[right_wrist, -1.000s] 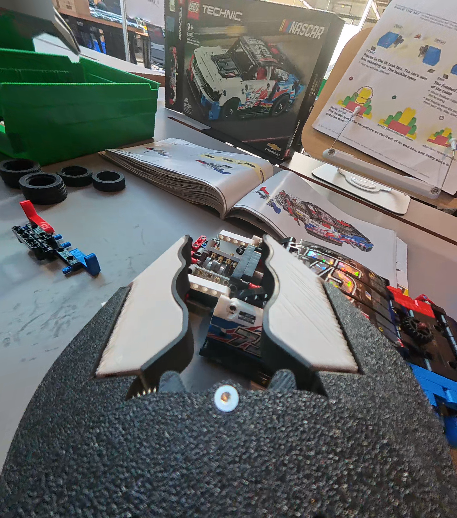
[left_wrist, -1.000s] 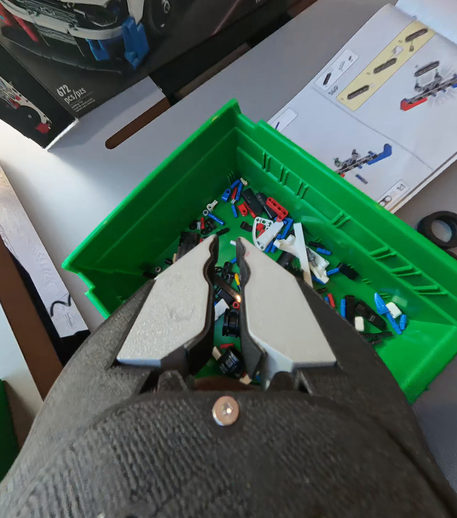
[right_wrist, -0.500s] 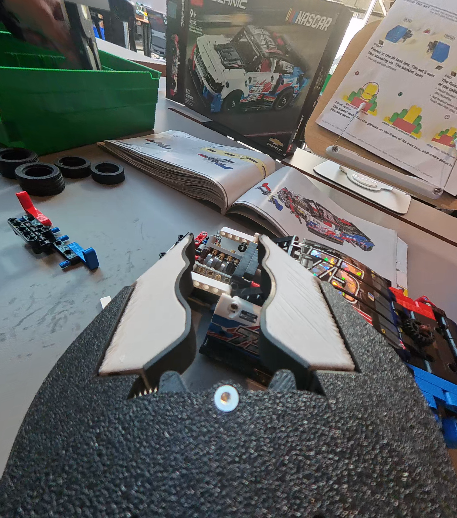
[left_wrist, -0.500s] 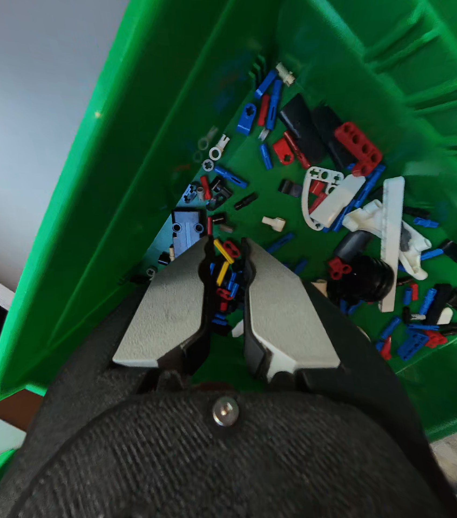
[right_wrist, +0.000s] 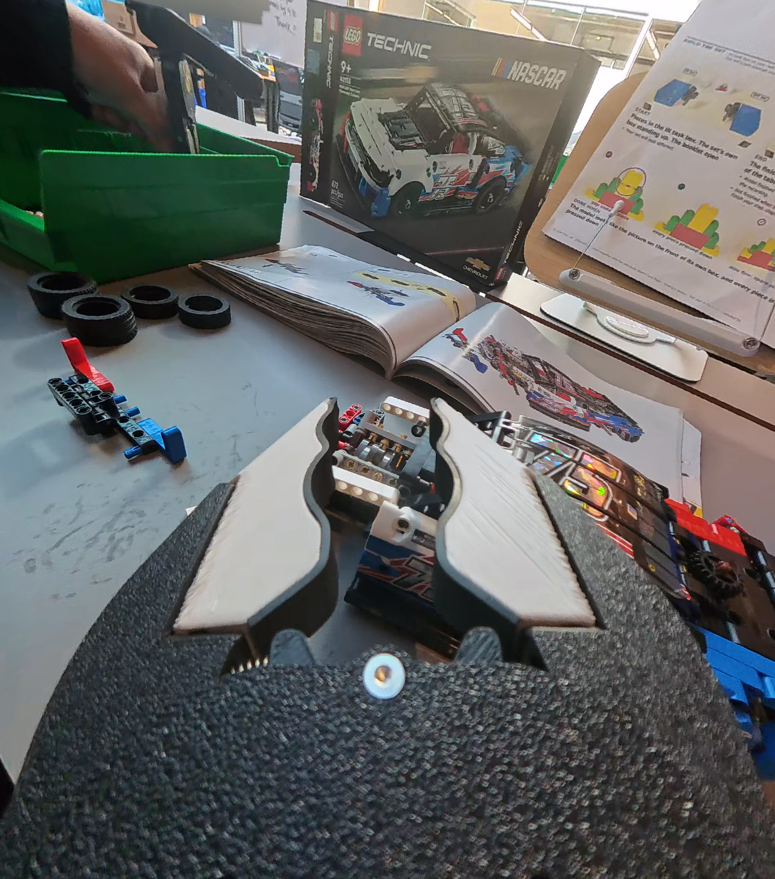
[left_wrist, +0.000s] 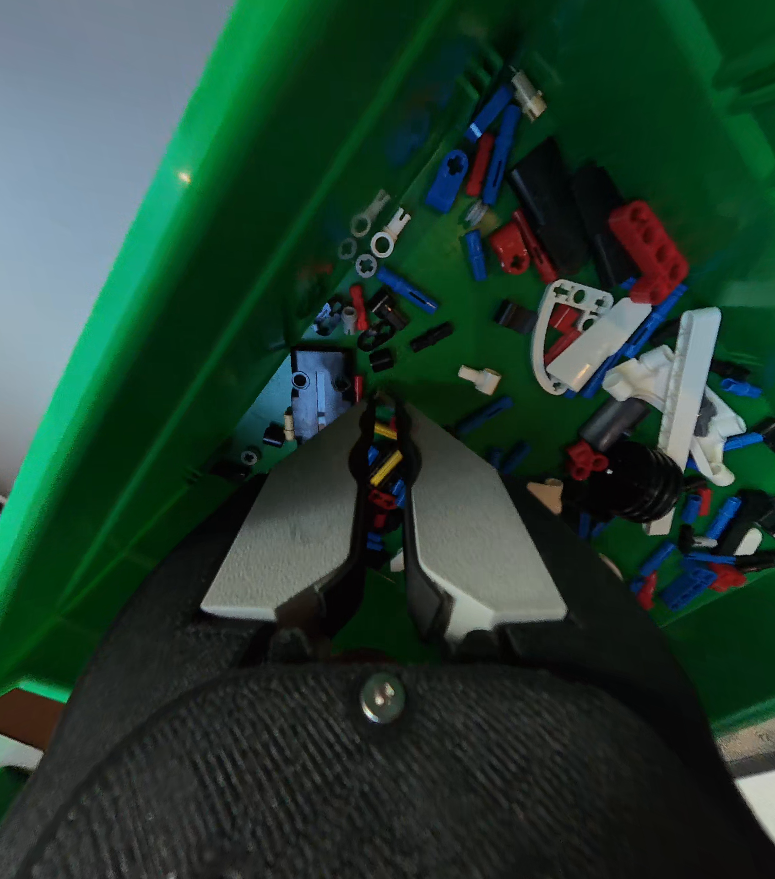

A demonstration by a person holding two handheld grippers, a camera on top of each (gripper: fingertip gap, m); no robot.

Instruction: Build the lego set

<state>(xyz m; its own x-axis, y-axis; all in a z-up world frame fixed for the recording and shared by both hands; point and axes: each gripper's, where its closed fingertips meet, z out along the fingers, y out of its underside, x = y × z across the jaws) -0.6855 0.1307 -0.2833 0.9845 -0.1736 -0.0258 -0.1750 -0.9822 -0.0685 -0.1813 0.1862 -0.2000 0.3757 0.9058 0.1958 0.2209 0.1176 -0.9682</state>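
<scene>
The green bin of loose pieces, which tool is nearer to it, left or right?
Left. The left tool is down inside the green bin, tips among the loose pieces. The right tool is off across the table, over the partly built car.

Tyres [right_wrist: 128, 304] lie near the bin [right_wrist: 138, 209], far left. The booklet [right_wrist: 342, 304] lies right of them; the box [right_wrist: 437, 142] stands behind it.

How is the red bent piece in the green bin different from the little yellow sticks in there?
The red bent piece is chunky, L-shaped and has round holes; the yellow sticks are thin, straight rods. The red bent piece lies out in the open near the far end of the green bin; the yellow sticks sit between the fingers of the left gripper. Both lie loose on the bin floor.
</scene>
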